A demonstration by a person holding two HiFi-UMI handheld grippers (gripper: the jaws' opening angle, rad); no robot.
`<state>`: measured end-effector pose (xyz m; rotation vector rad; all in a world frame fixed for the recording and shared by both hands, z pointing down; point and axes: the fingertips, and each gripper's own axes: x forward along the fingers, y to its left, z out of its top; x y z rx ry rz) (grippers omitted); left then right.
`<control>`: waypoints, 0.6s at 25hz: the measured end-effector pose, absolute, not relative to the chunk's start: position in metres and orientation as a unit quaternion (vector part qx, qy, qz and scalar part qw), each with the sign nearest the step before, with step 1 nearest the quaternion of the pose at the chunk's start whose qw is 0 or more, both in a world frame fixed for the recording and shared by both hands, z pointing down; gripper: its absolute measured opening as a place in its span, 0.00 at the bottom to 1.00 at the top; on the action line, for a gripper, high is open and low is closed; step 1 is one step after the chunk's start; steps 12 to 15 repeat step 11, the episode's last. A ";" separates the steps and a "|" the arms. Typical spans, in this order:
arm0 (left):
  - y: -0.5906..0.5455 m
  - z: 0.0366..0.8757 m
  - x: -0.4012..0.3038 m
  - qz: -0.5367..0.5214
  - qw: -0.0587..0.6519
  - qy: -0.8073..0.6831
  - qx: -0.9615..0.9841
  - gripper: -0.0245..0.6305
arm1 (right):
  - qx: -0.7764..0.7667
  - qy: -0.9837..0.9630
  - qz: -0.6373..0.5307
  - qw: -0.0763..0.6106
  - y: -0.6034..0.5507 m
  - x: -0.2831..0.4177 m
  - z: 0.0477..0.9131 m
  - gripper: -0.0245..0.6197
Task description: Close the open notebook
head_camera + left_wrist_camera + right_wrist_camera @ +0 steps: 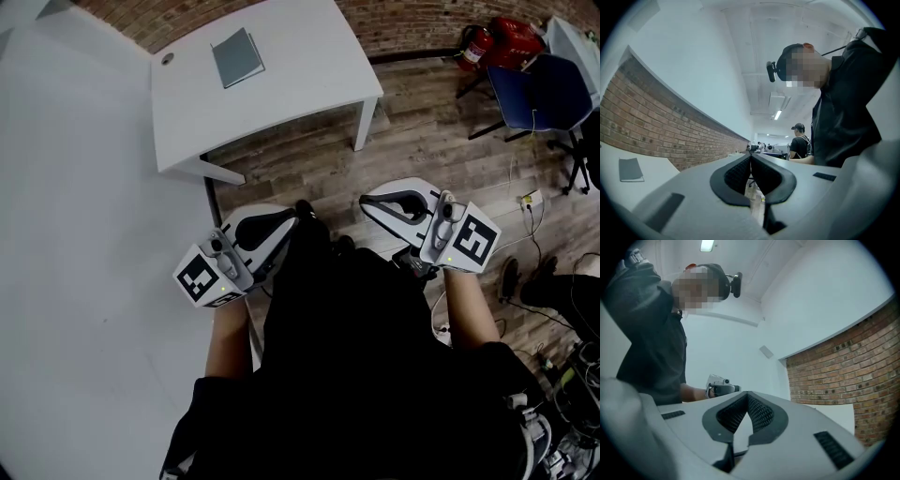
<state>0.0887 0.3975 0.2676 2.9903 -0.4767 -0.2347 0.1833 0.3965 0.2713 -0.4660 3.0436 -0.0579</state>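
A grey notebook (237,56) lies shut and flat on the white table (300,84) at the far side of the head view. It also shows in the left gripper view as a small grey notebook (631,169) at the lower left. I hold both grippers close to my body, well short of the table. My left gripper (296,216) points inward with its jaws shut and nothing between them (751,156). My right gripper (366,202) faces it, its jaw tips meeting on nothing (747,393). The right gripper view shows the left gripper (719,390) in my hand.
A brick wall (422,23) runs behind the table. A blue chair (544,94) and a red object (511,37) stand at the right on the wooden floor, with cables (525,234) near my feet. Another person (799,140) stands far off.
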 end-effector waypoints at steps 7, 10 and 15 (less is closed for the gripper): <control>0.398 0.271 0.099 -0.066 0.051 -0.143 0.986 0.07 | -0.172 0.984 -0.014 0.038 0.393 0.197 0.274 0.05; 0.393 0.272 0.100 -0.063 0.053 -0.144 0.986 0.07 | -0.177 0.983 -0.014 0.041 0.390 0.199 0.273 0.05; 0.391 0.272 0.100 -0.062 0.054 -0.145 0.986 0.07 | -0.180 0.983 -0.014 0.042 0.388 0.200 0.272 0.05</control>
